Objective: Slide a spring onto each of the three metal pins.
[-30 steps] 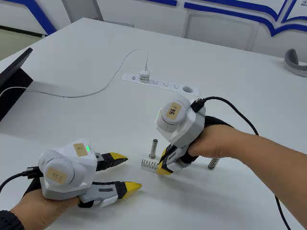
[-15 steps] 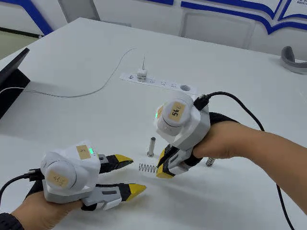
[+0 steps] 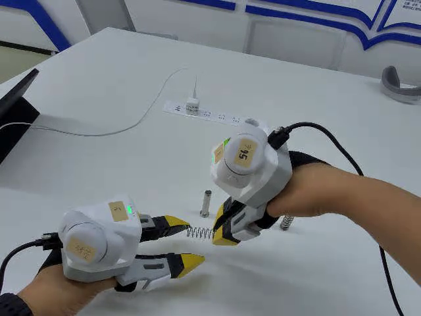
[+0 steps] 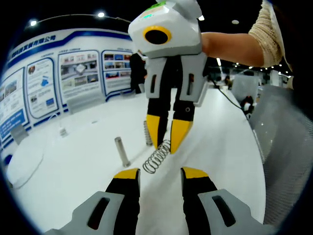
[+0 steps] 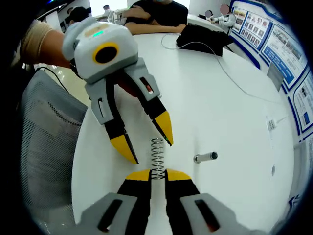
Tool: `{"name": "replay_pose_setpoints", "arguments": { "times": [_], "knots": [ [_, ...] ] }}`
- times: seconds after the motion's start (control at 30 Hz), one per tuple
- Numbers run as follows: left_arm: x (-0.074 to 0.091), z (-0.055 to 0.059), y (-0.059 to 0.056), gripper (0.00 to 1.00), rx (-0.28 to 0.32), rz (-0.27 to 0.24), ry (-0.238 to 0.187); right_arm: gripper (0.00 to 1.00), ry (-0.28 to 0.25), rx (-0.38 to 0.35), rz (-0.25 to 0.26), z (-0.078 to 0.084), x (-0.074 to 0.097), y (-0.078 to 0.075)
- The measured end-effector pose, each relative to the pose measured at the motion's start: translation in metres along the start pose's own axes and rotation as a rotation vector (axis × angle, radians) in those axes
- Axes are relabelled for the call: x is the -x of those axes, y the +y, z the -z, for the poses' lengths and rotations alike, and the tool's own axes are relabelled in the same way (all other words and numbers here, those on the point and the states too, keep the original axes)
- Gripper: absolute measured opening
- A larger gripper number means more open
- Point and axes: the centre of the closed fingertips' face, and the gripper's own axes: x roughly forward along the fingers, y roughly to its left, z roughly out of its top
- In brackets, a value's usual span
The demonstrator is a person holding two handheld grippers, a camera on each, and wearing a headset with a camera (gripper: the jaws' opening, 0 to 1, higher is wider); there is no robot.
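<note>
Landmark: the bare pin [image 3: 206, 203] stands upright on the white counter [image 3: 118, 118] with nothing on it.
Spring: the spring [image 3: 199, 232] lies roughly level just in front of the bare pin, on the person's side. It spans the gap between the two tools and looks to be clear of the counter.
Right tool: the right tool [image 3: 222, 238] sits just right of the bare pin, its jaws pinched together on one end of the spring.
Left tool: the left tool [image 3: 189, 242] sits near the bare pin on its left-front side, jaws spread wide and holding nothing. One tip is at the spring's free end; whether they touch I cannot tell.
Loaded pin: the loaded pin [image 3: 287, 222], well right of the bare pin, already wears a spring.
Step in hand: probably turning the spring upright for the bare pin.
Doing it well: steady the free end with the left tool, bring the open coil over the pin's top, line the axes up, then lower.
Risk: a thin spring gripped at its end may bend or flick away.
</note>
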Motion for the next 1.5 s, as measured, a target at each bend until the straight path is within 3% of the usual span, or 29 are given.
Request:
{"name": "replay_pose_setpoints", "arguments": {
  "times": [0.37, 0.77, 1.13, 1.5],
  "knots": [
    [-0.002, -0.007, -0.005, 0.25, -0.013, 0.017, -0.013, 0.12, 0.019, 0.062, -0.014, 0.001, 0.001, 0.005],
    [-0.003, -0.009, -0.011, 0.13, -0.030, 0.038, -0.010, 0.11, 0.073, 0.126, -0.035, 0.008, 0.000, 0.012],
    [-0.006, -0.011, -0.015, 0.13, -0.041, 0.050, -0.008, 0.11, 0.087, 0.141, -0.036, 0.012, 0.002, 0.013],
    [-0.006, -0.008, -0.014, 0.12, -0.037, 0.049, 0.001, 0.11, 0.083, 0.162, -0.031, 0.004, 0.013, 0.016]
  ]
}}
